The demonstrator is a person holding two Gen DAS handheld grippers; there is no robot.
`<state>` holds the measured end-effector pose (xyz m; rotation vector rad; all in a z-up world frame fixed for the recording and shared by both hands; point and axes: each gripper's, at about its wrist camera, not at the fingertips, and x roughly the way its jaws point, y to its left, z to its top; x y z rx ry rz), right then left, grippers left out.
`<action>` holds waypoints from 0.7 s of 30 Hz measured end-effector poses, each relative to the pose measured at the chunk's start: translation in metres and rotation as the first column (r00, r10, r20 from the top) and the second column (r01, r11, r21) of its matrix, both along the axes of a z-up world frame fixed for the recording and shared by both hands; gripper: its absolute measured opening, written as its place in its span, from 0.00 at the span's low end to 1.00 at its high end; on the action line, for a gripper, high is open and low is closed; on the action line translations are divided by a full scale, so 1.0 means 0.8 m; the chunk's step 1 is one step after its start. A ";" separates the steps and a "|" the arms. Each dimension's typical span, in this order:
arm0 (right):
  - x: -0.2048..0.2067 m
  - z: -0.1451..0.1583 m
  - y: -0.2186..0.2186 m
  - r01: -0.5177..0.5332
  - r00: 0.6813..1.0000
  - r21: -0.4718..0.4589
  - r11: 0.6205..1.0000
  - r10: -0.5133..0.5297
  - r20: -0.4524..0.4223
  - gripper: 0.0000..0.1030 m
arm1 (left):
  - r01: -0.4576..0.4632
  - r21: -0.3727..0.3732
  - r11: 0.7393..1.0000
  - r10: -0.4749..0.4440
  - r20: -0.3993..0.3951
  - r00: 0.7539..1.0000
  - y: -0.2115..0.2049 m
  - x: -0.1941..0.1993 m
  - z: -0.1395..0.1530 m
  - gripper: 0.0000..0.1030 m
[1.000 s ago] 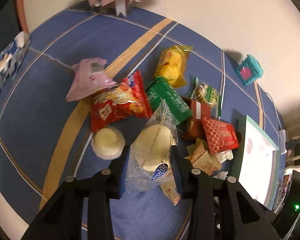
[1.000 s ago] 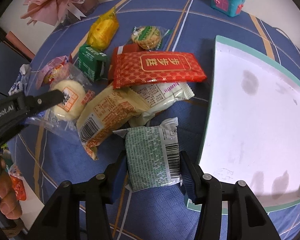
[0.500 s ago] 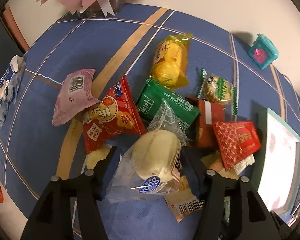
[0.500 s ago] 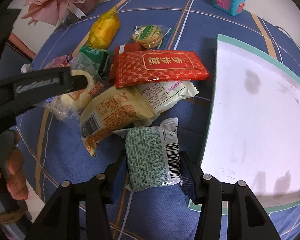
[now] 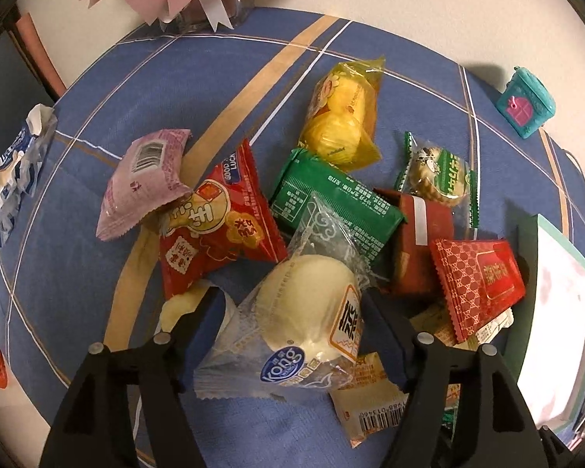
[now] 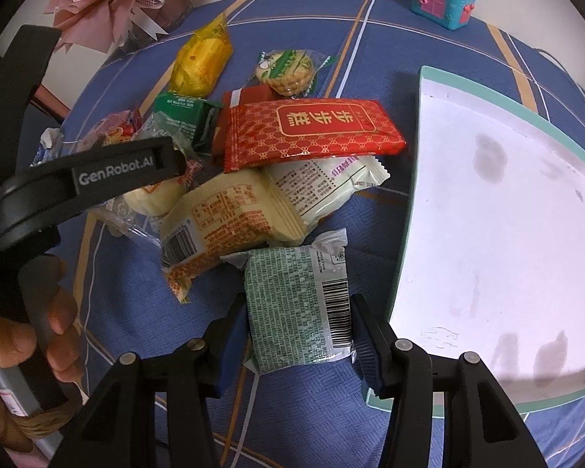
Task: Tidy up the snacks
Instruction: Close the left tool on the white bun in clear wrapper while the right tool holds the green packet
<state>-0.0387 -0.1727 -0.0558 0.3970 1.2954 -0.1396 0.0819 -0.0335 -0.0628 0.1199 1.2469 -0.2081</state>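
Surface: a blue cloth [image 6: 292, 421] with tan and white stripes is covering the table, with a pale wall running along the top of both views.
Box: a shallow white box with a teal rim [image 6: 403, 234] is lying open at the right of the right wrist view and is showing nothing inside.
Pile: the snacks are sitting heaped in the middle of the cloth, left of the box in both views.
Long red packet [image 6: 312, 132]: it is lying across the top of the pile, its length running left to right.
Right gripper [image 6: 298, 335]: its two pads are pressing the sides of a grey-green packet [image 6: 296, 308] at lower centre, gripping it.
Grey-green packet, key relation: its long axis is running up the frame along the fingers, and the box rim is sitting just to its right, so a short sideways carry is looking like the next move, and this hand is the nearer one to the box.
Left gripper [image 5: 292, 331]: its jaws have just been opening, and they are standing apart around a clear-wrapped pale bun [image 5: 308, 304].
Bun: it is lying between the fingers at lower centre of the left wrist view, resting on the pile; whether the right pad is touching the wrapper is hard to tell.
Person's hand [image 6: 15, 335]: it is holding the left gripper's handle at the lower left.
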 end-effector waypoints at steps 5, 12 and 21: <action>-0.001 0.001 -0.003 0.011 1.000 0.001 1.000 -0.011 0.003 0.52 | 0.001 -0.024 1.000 0.000 0.022 1.000 0.003 -0.012 0.009 0.57; -0.006 0.011 -0.008 0.034 0.999 0.006 0.999 -0.034 0.022 0.52 | -0.003 -0.065 0.998 0.006 0.038 0.999 0.015 -0.026 0.025 0.47; -0.019 0.029 -0.014 0.047 0.997 0.020 0.999 -0.048 0.059 0.52 | -0.040 -0.132 0.990 0.046 0.046 0.998 0.046 -0.041 0.049 0.38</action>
